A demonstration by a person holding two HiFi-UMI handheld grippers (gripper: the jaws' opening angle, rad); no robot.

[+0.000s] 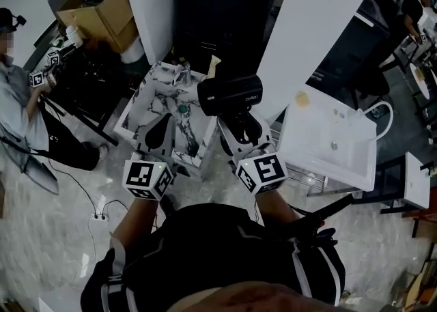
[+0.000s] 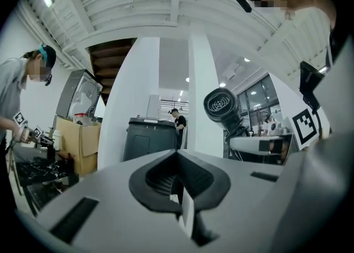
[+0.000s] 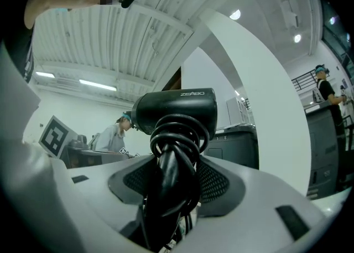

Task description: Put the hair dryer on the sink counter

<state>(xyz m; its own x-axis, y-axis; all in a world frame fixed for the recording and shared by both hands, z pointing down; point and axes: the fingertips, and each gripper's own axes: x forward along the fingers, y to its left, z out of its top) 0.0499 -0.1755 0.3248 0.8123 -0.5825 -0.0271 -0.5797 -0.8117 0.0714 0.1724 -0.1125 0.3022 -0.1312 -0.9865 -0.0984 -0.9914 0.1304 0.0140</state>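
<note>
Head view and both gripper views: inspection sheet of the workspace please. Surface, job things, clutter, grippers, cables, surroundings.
Surface: white marble-pattern sink counter below the grippers, with a basin sunk in it.
Job's things: black hair dryer held in the air by the counter's right edge, not set down.
Clutter: metal tap at the counter's back; nothing else made out.
Grippers: right gripper closed on the dryer's handle; left gripper jaws together, empty.
Cables: black cord coiled round the dryer's handle; white power strip on the floor.
Surroundings: plain white washbasin to the right; brown cardboard box; person at left.
</note>
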